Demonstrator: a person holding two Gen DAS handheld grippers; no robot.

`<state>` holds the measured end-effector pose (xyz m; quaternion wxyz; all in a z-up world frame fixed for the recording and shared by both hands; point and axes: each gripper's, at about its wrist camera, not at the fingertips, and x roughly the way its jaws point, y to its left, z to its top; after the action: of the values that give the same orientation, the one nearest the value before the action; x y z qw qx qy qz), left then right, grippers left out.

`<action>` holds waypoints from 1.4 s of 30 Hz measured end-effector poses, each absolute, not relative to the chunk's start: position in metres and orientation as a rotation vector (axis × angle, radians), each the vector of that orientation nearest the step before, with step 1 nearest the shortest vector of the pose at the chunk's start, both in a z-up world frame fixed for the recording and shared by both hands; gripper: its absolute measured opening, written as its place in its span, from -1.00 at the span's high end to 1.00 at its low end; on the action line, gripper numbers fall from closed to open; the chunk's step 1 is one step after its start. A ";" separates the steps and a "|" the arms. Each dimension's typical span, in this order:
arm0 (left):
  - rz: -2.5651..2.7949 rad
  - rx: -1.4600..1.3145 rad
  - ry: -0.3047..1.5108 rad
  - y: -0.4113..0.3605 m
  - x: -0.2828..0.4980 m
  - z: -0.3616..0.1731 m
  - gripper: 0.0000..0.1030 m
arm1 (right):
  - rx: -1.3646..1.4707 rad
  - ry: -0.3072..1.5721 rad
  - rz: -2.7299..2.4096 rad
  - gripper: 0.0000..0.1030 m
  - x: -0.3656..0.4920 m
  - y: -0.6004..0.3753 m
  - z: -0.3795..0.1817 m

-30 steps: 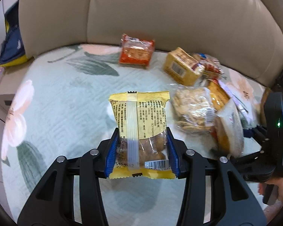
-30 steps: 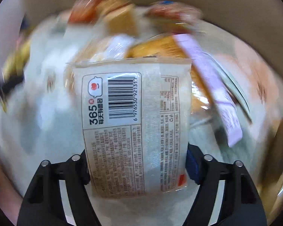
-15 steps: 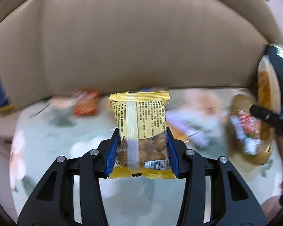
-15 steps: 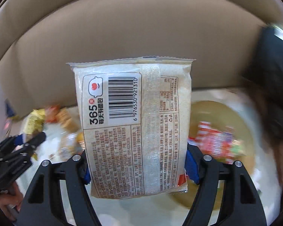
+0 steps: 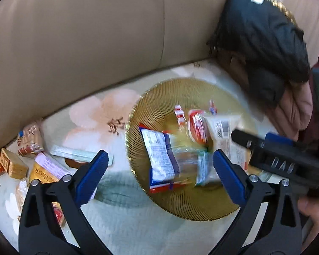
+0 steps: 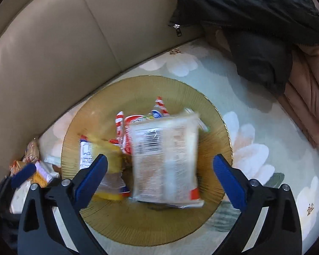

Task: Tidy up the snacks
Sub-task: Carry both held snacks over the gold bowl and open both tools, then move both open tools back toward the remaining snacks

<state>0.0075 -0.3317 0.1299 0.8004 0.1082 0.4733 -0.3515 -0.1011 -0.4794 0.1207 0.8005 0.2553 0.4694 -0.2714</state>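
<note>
Both claws spread wide, left gripper, right gripper; white packet over gold plate; loose snacks clear only in left view

Blurred white packet and yellow packet, seemingly on gold plate.

Gold plate crowded through its middle with snack packets, bare rim toward the cameras, open floral cushion right of it, dark jacket heaped at the back right corner, loose snack pile blocking the left, sofa backrest closing the rear
</note>
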 end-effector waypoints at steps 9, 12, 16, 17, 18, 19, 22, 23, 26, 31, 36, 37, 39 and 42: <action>-0.616 0.138 1.000 -0.275 0.039 0.133 -0.94 | 0.591 0.855 -0.400 -0.91 -0.062 -0.470 0.152; -0.565 0.108 1.000 -0.244 0.050 0.136 -0.94 | 0.583 0.835 -0.313 -0.91 -0.046 -0.450 0.159; -0.486 0.096 1.001 -0.199 0.060 0.143 -0.94 | 0.558 0.828 -0.267 -0.91 -0.026 -0.432 0.162; -0.469 0.092 1.002 -0.185 0.063 0.145 -0.94 | 0.551 0.824 -0.257 -0.91 -0.022 -0.428 0.162; -0.455 0.088 1.001 -0.176 0.064 0.147 -0.94 | 0.544 0.821 -0.241 -0.91 -0.018 -0.421 0.163; -0.437 0.085 0.999 -0.164 0.067 0.149 -0.94 | 0.541 0.821 -0.230 -0.91 -0.016 -0.416 0.163; -0.401 0.086 0.994 -0.134 0.073 0.154 -0.94 | 0.511 0.819 -0.182 -0.91 -0.005 -0.393 0.165; -0.393 0.090 0.995 -0.126 0.075 0.155 -0.94 | 0.489 0.821 -0.170 -0.91 -0.001 -0.386 0.165; -0.367 0.098 1.006 -0.096 0.081 0.155 -0.94 | 0.353 0.847 -0.145 -0.91 0.013 -0.355 0.162; -0.339 0.109 1.038 -0.054 0.090 0.144 -0.94 | 0.037 0.930 -0.045 -0.91 0.035 -0.289 0.142; -0.330 0.088 1.053 -0.037 0.088 0.121 -0.94 | -0.115 1.054 0.102 -0.91 0.043 -0.238 0.099; -0.339 0.066 1.064 -0.036 0.088 0.114 -0.94 | -0.143 1.077 0.118 -0.91 0.044 -0.230 0.091; -0.361 0.048 1.109 -0.040 0.088 0.098 -0.94 | -0.174 1.125 0.148 -0.91 0.046 -0.222 0.077; -0.413 0.045 1.138 -0.047 0.087 0.081 -0.94 | -0.160 1.181 0.187 -0.91 0.048 -0.215 0.065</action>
<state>0.0872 -0.0471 0.0809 0.8222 0.0213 0.5347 -0.1942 0.0484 -0.2152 0.0651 0.8235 -0.0755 0.5553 0.0882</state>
